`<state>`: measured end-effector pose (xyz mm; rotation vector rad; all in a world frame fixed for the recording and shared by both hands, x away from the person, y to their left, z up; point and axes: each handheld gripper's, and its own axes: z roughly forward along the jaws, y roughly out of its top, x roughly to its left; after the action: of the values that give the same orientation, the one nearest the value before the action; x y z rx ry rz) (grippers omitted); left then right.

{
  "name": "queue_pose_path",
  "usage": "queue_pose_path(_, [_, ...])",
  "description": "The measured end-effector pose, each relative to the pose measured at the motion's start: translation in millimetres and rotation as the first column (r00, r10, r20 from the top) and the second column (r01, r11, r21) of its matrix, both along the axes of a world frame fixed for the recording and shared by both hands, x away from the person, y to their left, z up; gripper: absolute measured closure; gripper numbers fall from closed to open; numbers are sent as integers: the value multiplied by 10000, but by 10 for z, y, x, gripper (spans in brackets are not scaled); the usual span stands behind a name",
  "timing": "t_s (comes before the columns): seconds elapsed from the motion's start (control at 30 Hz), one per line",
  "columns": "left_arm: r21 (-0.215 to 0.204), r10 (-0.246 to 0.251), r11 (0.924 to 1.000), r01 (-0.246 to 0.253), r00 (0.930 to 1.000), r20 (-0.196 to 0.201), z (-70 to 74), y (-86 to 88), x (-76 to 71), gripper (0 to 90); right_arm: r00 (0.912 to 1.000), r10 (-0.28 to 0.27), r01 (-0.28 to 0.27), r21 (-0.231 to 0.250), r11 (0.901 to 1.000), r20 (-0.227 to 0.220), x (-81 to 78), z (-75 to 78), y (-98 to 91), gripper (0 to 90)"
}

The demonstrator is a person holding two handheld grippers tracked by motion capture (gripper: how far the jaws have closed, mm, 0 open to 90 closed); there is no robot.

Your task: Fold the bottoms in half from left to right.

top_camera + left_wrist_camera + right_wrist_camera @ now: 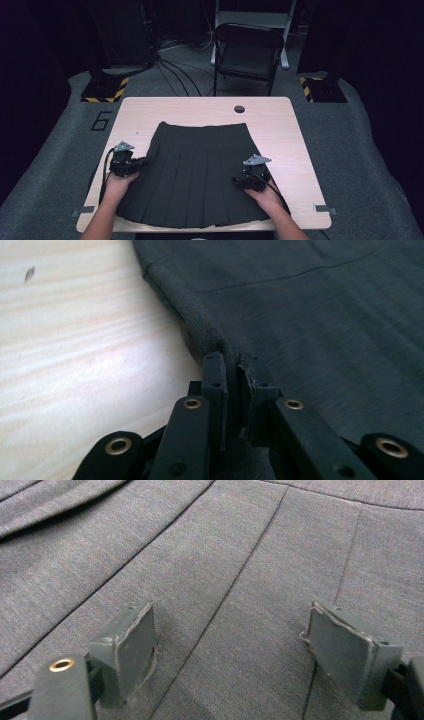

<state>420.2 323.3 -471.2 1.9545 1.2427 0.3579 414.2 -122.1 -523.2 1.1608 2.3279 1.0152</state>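
The dark grey pleated fabric skirt (192, 172) lies flat on the pale wooden table (280, 125). The left gripper (234, 371) is clamped on its side edge; the right gripper (227, 647) rests on the pleats, jaws apart.

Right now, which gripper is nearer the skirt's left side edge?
Left. The left gripper is shut on the skirt at that edge; the right gripper hangs open over the pleats near the opposite side.
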Motion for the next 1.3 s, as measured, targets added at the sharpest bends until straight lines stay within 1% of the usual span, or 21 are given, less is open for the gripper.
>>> queue_pose_path(0.17, [58,-306,9995,306,9995,58,88,-75,8,821,10000,-2,2,19,10000,25,-1,-2,0,190])
queue_pose_path(0.23, [109,-391,9992,389,9990,213,115,-119,14,823,10000,21,-21,-11,10000,50,0,-2,-3,190])
queue_pose_path(0.27, [181,-550,9983,548,9984,135,139,-129,18,824,10000,23,-23,-12,10000,46,0,-2,-3,190])
queue_pose_path(0.37, [243,-614,9979,607,9977,277,184,-168,18,825,10000,-11,11,28,10000,13,-2,-2,1,190])
queue_pose_path(0.5, [352,-825,9961,814,9961,310,292,-190,14,825,10000,-3,3,18,10000,17,-2,-2,0,190])
queue_pose_path(0.57, [338,-929,9952,915,9947,433,342,-219,13,825,10000,1,-1,16,10000,29,-2,-2,0,190])
queue_pose_path(0.63, [450,-1136,9927,1115,9925,462,400,-252,13,825,10000,25,-25,-14,10000,65,0,-3,-3,190])
queue_pose_path(0.7, [530,-1254,9911,1222,9901,627,442,-299,16,825,10000,12,-12,-3,10000,48,0,-2,-2,190])
queue_pose_path(0.77, [624,-1440,9882,1402,9878,597,496,-344,17,825,10000,-4,4,22,10000,21,-2,-2,0,190])
queue_pose_path(0.8, [624,-1487,9876,1444,9862,726,512,-370,19,826,10000,-1,1,22,10000,27,-2,-2,0,190])
queue_pose_path(0.83, [638,-1563,9863,1520,9853,684,538,-392,19,826,10000,0,0,19,10000,24,-2,-2,0,190])
queue_pose_path(0.9, [629,-1688,9844,1641,9826,779,574,-444,20,826,10000,0,0,22,10000,31,-2,-3,0,190])
queue_pose_path(0.93, [682,-1782,9825,1731,9809,780,595,-467,21,826,10000,0,0,22,10000,31,-2,-3,0,190])
queue_pose_path(0.97, [849,-1971,9781,1899,9766,864,631,-516,22,826,10000,-2,2,20,10000,29,-2,-2,0,190])
queue_pose_path(1.03, [808,-2125,9753,2058,9734,861,668,-571,20,826,10000,21,-21,-8,10000,60,0,-2,-3,190])
queue_pose_path(1.07, [808,-2125,9753,2058,9734,861,668,-571,20,826,10000,21,-21,-8,10000,60,0,-2,-3,190])
queue_pose_path(1.13, [962,-2345,9694,2259,9681,889,708,-620,27,826,10000,18,-18,-7,10000,56,0,-2,-3,190])
queue_pose_path(1.17, [978,-2433,9672,2345,9657,906,740,-680,34,826,10000,25,-25,-10,10000,60,1,-2,-3,190])
queue_pose_path(1.2, [978,-2433,9672,2345,9657,906,740,-680,34,826,10000,14,-14,7,10000,43,0,-3,-1,190])
queue_pose_path(1.23, [974,-2526,9650,2435,9628,957,768,-740,42,826,10000,-7,7,25,10000,27,-2,-3,1,190])
queue_pose_path(1.3, [925,-2571,9642,2485,9615,967,780,-773,44,826,10000,2,-2,18,10000,26,-1,-2,0,190])
